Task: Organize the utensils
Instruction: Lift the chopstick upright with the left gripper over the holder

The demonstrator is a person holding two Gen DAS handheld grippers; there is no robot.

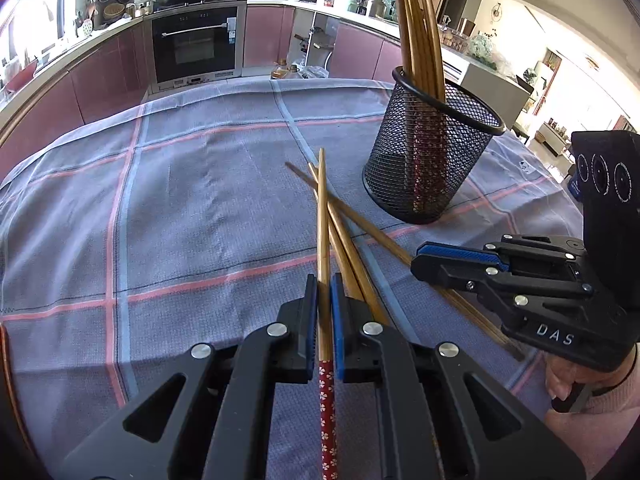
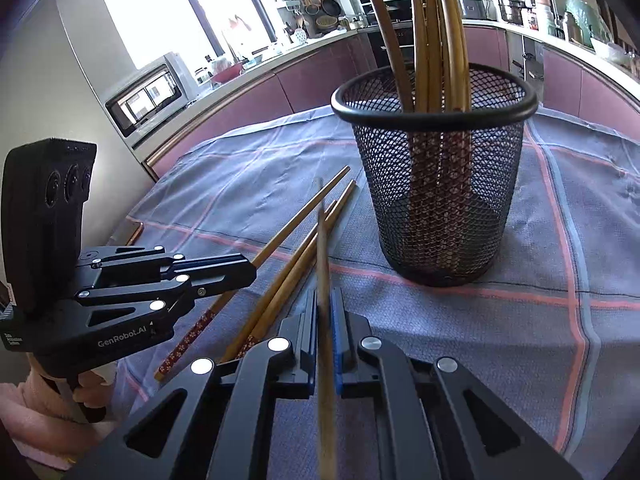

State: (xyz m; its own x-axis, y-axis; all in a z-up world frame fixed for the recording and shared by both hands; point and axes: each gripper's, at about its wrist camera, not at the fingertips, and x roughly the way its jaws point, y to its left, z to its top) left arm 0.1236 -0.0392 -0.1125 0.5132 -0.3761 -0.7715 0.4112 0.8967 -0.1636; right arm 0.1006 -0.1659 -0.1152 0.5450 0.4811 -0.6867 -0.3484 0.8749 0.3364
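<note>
A black mesh cup (image 1: 428, 160) (image 2: 440, 184) stands on the checked cloth (image 1: 180, 200) with several bamboo chopsticks upright in it. In the left wrist view my left gripper (image 1: 324, 284) is shut on a chopstick with a red flowered handle (image 1: 322, 220). Two loose chopsticks (image 1: 352, 248) (image 2: 288, 284) lie crossed under it. At the right, my right gripper (image 1: 420, 258) is shut on another chopstick (image 1: 380, 236). The right wrist view shows that chopstick (image 2: 323, 248) clamped between the right gripper's (image 2: 325, 296) blue pads. My left gripper (image 2: 250, 274) sits at the left, closed on the flowered chopstick (image 2: 288, 228).
The table is draped in a grey-blue cloth (image 2: 560, 280) with pink and blue lines. Kitchen cabinets, an oven (image 1: 196, 44) and a crowded counter lie beyond its far edge. A microwave (image 2: 148, 96) stands at the left. A person's hand in a pink sleeve (image 1: 580, 392) holds the right gripper.
</note>
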